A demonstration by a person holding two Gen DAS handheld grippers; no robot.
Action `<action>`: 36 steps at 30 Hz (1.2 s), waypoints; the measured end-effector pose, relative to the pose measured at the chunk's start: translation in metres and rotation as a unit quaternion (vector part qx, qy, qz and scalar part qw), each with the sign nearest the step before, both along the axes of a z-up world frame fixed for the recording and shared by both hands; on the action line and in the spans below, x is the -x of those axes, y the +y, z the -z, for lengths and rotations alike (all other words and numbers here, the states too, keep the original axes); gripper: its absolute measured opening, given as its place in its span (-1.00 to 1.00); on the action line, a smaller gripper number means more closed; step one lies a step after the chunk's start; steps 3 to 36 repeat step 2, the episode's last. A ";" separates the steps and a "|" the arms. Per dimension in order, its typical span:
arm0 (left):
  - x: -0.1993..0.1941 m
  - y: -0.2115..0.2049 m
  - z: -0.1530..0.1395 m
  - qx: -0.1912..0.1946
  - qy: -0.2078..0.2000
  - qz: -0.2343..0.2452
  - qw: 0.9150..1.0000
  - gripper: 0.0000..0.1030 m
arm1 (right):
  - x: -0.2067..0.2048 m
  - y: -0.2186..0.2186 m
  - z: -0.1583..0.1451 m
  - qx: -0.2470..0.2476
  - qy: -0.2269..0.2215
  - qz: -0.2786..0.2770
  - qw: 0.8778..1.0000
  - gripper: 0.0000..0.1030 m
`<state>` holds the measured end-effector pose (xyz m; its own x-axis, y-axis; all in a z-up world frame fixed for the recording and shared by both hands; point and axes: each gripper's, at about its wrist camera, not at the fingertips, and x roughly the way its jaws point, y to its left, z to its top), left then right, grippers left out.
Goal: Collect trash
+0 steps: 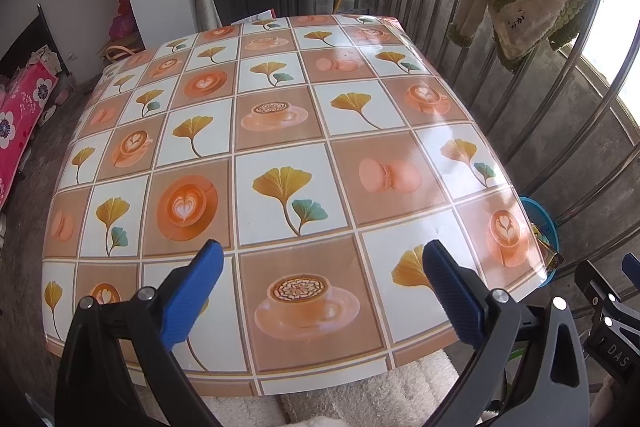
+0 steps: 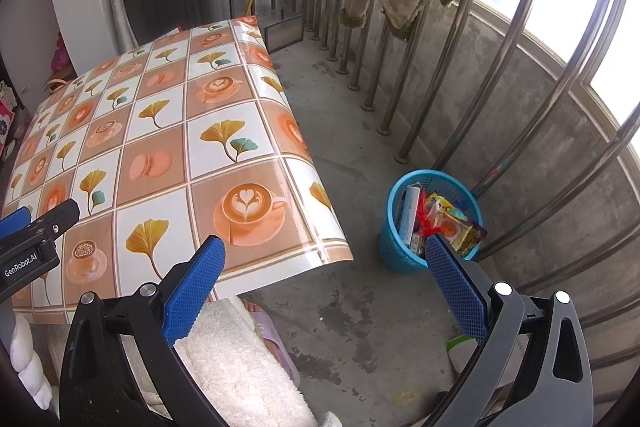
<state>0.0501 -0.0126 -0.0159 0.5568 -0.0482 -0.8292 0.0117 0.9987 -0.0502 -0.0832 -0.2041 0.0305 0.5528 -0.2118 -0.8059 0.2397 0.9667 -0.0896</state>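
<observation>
Right wrist view: we log the blue bin (image 2: 430, 223) on the floor right of the desk (image 2: 160, 147), full of wrappers (image 2: 448, 223). Right tongs (image 2: 322, 283) apart, empty. Left tongs (image 1: 322, 287) apart over the bare desk. We judge collecting done; next calls for withdrawing.

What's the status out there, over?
Left gripper open, empty. Right gripper open, empty. Blue bin holds wrappers. Tabletop bare; nothing in the way.
</observation>
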 end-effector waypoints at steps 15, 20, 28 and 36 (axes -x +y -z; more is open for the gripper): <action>0.000 0.001 0.001 -0.002 0.000 -0.001 1.000 0.89 | 0.001 0.000 0.000 -0.001 0.000 0.001 1.000 0.87; 0.000 0.001 0.001 -0.002 0.000 -0.001 1.000 0.89 | 0.001 0.000 0.000 -0.001 0.000 0.001 1.000 0.87; 0.000 0.001 0.001 -0.002 0.000 -0.001 1.000 0.89 | 0.001 0.000 0.000 -0.001 0.000 0.001 1.000 0.87; 0.000 0.001 0.001 -0.002 0.000 -0.001 1.000 0.89 | 0.001 0.000 0.000 -0.001 0.000 0.001 1.000 0.87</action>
